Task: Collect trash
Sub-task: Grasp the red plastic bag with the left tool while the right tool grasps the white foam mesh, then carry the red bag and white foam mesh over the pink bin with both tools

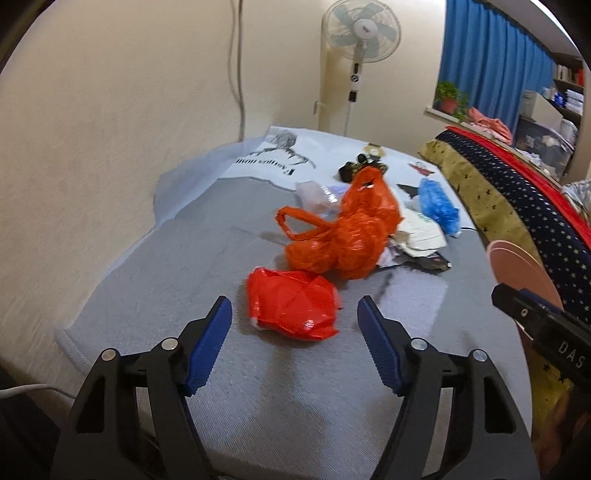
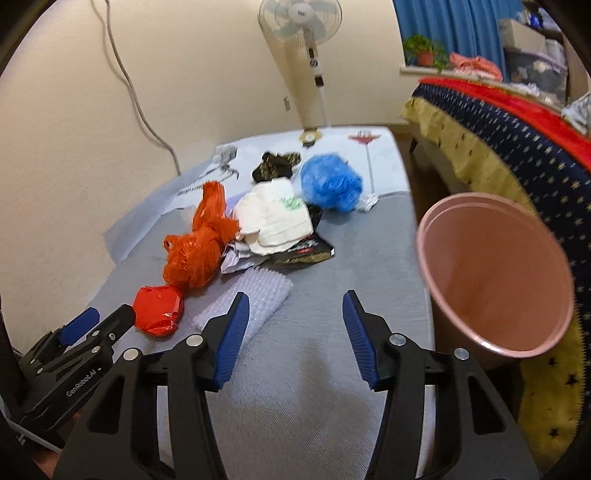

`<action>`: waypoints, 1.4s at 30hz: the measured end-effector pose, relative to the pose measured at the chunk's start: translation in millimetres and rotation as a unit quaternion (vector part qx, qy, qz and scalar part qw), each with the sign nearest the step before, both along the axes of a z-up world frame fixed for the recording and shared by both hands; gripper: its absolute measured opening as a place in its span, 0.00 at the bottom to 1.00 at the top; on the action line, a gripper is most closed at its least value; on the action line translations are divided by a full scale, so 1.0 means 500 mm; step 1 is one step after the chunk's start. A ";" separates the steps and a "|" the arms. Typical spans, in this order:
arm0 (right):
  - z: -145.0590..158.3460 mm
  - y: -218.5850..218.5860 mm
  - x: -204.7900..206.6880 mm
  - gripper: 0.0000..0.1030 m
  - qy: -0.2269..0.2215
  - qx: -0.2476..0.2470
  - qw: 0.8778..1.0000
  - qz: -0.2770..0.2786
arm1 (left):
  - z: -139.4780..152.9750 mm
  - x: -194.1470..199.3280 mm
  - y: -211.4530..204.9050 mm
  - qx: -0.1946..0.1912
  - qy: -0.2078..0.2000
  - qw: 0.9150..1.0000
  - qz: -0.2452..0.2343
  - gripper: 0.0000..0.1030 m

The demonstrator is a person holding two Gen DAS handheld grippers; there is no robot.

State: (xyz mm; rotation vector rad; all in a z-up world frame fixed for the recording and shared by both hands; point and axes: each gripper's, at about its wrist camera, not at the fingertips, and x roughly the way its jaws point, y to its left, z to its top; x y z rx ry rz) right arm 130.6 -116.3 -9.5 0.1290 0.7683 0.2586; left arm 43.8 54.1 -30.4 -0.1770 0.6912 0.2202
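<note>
A crumpled red plastic wrapper [image 1: 291, 304] lies on the grey mat just ahead of my open, empty left gripper [image 1: 294, 306]; it also shows in the right wrist view [image 2: 159, 310]. Behind it lies an orange plastic bag [image 1: 343, 236] [image 2: 199, 251], then white cloth-like trash [image 2: 273, 218], a blue plastic bag [image 2: 330, 182] [image 1: 439, 206], a black wrapper [image 2: 303, 253] and a clear bubble sheet [image 2: 255, 299]. My right gripper [image 2: 295, 302] is open and empty above the mat. A pink bin [image 2: 495, 273] stands at the right, empty.
The grey mat [image 2: 314, 369] lies along a cream wall on the left. A bed with a starred blanket [image 2: 517, 147] runs along the right. A standing fan [image 2: 299, 22] and a cable [image 2: 140, 110] are at the back. The left gripper's body [image 2: 74, 365] shows at lower left.
</note>
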 end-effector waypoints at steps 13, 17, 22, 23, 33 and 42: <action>-0.080 0.037 0.080 0.52 0.078 0.025 0.997 0.014 | -0.054 0.069 0.040 -0.025 0.045 0.998 0.027 0.67; -0.091 0.043 0.092 0.49 0.091 0.031 0.995 0.021 | -0.067 0.081 0.048 -0.042 0.057 0.997 0.031 0.76; -0.102 0.057 0.103 0.33 0.101 0.034 0.994 0.034 | -0.081 0.094 0.044 -0.060 0.068 0.996 0.015 0.75; -0.102 0.059 0.103 0.31 0.102 0.035 0.994 0.037 | -0.081 0.094 0.044 -0.059 0.067 0.996 0.015 0.75; -0.083 0.066 0.094 0.00 0.080 0.039 0.994 0.057 | -0.054 0.086 0.037 -0.056 0.044 0.997 0.006 0.47; -0.054 0.055 0.069 0.05 0.048 0.029 0.997 0.052 | -0.025 0.069 0.028 -0.049 0.028 0.998 -0.009 0.27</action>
